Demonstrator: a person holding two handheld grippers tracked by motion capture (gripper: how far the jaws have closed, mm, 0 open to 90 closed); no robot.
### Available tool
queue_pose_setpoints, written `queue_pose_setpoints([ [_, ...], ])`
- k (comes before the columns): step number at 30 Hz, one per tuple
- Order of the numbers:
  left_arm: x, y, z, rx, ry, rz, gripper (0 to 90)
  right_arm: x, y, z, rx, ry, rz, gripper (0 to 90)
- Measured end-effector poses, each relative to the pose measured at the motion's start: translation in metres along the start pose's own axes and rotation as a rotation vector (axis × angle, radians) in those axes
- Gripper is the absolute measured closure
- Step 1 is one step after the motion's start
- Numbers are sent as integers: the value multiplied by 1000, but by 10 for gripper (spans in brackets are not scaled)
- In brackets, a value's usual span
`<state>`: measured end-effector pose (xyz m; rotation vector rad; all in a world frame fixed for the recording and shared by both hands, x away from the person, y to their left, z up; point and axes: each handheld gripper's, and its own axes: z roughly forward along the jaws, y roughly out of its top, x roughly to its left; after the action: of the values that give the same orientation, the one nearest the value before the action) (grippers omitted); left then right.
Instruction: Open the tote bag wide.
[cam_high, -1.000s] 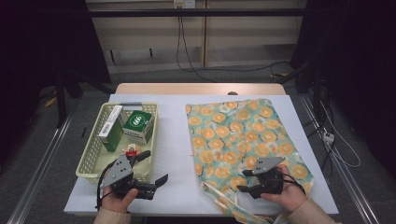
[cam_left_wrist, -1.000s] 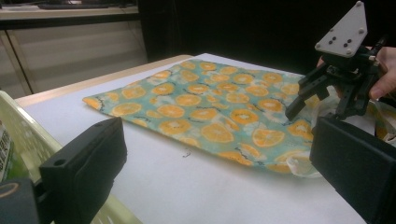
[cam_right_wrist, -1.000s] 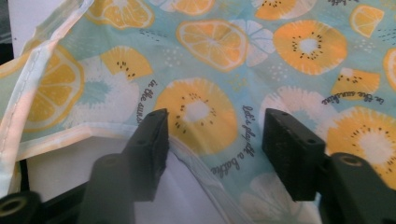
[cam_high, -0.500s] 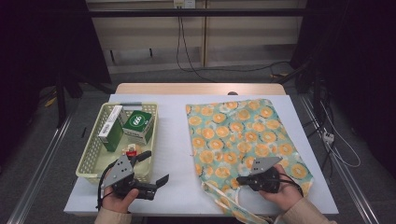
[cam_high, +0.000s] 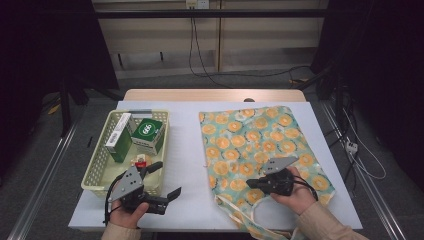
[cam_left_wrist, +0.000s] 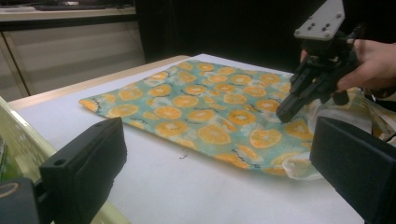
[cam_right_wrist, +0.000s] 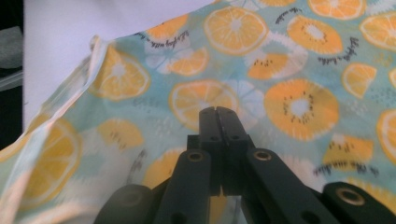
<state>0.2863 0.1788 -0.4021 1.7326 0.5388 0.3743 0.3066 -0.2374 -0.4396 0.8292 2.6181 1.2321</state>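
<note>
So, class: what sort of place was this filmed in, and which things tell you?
Probably a recording lab or workshop, not a home: a white-topped table in a dark room, cables trailing down the back wall, and metal floor rails alongside it.

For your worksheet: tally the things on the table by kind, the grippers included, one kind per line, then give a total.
Baskets: 1, the pale yellow basket
Boxes in the basket: 2, the green and white box and the white and green carton
Small red item in the basket: 1, too small to identify
Fruit-print bags: 1
Grippers: 2, left gripper, right gripper
Total: 7
</note>
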Motion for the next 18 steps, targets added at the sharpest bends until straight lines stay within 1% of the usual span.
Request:
queue_pose_setpoints([
  [1,0,0,0,2,0,2,34,1,-4,-5,-4,-34,14,636],
  [2,0,0,-1,5,1,3,34,1,-8,-10,-5,-45,17,609],
  [3,0,0,0,5,2,2,34,2,-14,-15,3,-45,11,572],
  [5,0,0,0,5,1,-1,34,3,-22,-22,14,-65,9,449],
  [6,0,0,0,6,3,3,34,3,-27,-24,24,-62,8,412],
  [7,-1,1,0,6,4,7,34,3,-31,-25,28,-68,10,374],
  [8,-1,1,1,6,4,7,34,4,-34,-26,33,-67,8,371],
  [9,-1,1,1,6,6,8,34,4,-36,-26,40,-82,-1,394],
  [10,-2,1,2,5,6,3,34,5,-37,-24,65,-95,-20,428],
  [11,-2,1,2,4,6,2,34,7,-38,-22,68,-98,-35,443],
  [12,-2,2,2,2,6,2,34,7,-37,-21,69,-94,-37,486],
  [13,-2,2,2,4,6,4,34,7,-36,-20,69,-78,-40,546],
  [15,-2,1,2,6,4,8,34,7,-35,-19,64,-74,-25,615],
  [16,-2,1,3,6,3,4,34,7,-35,-18,62,-67,-30,664],
  [17,-2,1,3,5,1,3,34,7,-35,-18,55,-58,-21,705],
  [18,-2,1,3,8,2,6,34,6,-36,-17,43,-59,-11,738],
])
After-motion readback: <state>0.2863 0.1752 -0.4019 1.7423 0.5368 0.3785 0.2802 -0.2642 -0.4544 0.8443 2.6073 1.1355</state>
